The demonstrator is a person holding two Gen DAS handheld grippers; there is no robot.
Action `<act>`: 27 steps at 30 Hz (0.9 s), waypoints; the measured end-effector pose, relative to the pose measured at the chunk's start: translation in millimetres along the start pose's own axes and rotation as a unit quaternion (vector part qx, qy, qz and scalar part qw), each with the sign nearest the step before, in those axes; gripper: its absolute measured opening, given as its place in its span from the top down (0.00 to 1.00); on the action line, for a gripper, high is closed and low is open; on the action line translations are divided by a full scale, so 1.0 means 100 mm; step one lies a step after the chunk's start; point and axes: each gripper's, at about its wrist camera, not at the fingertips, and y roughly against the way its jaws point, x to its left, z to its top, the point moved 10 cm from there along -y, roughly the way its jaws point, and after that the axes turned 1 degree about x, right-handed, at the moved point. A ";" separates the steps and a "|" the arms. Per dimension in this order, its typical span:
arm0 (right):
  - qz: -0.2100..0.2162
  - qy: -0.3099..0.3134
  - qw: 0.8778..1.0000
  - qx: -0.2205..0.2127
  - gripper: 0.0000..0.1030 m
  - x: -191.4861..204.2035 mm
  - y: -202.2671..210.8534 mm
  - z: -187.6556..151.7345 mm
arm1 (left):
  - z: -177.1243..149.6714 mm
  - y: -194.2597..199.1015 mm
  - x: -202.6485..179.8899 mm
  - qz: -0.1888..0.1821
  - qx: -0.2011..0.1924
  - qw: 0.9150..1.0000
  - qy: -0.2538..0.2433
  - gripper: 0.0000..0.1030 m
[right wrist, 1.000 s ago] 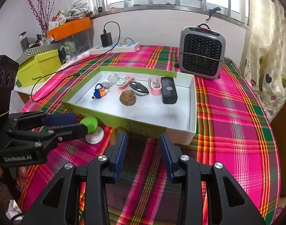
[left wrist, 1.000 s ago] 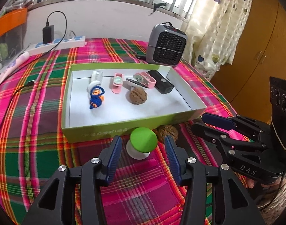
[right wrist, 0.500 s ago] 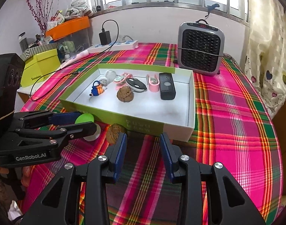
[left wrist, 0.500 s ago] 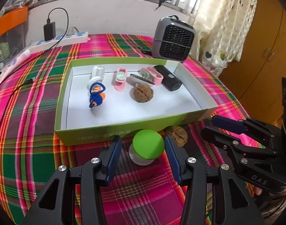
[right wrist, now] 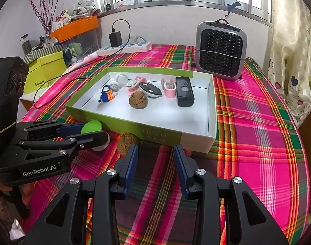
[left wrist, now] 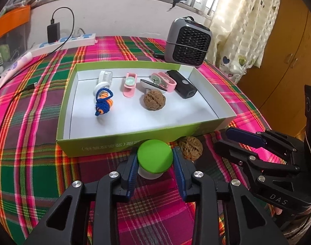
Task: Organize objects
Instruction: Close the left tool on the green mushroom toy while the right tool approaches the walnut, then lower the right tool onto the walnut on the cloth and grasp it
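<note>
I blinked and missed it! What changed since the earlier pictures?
The left gripper has just been closing; its pads now touch the green-lidded jar. The right gripper stayed open and empty. The loose walnut and everything in the box stayed put.

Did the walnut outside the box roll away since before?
No. The walnut sits by the box's front wall, beside the green-lidded jar, as before.
</note>
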 end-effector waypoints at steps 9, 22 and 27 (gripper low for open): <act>0.005 0.005 1.000 0.004 0.63 0.08 -0.03 0.00 | -0.02 0.08 0.09 0.012 -0.006 1.000 0.000 0.70; 0.026 0.016 0.999 0.016 0.63 0.34 -0.19 0.03 | -0.11 0.18 0.37 0.029 -0.009 0.999 0.023 0.70; 0.016 0.019 0.999 0.024 0.63 0.34 -0.26 0.03 | -0.11 0.18 0.38 0.024 -0.011 0.999 0.025 0.70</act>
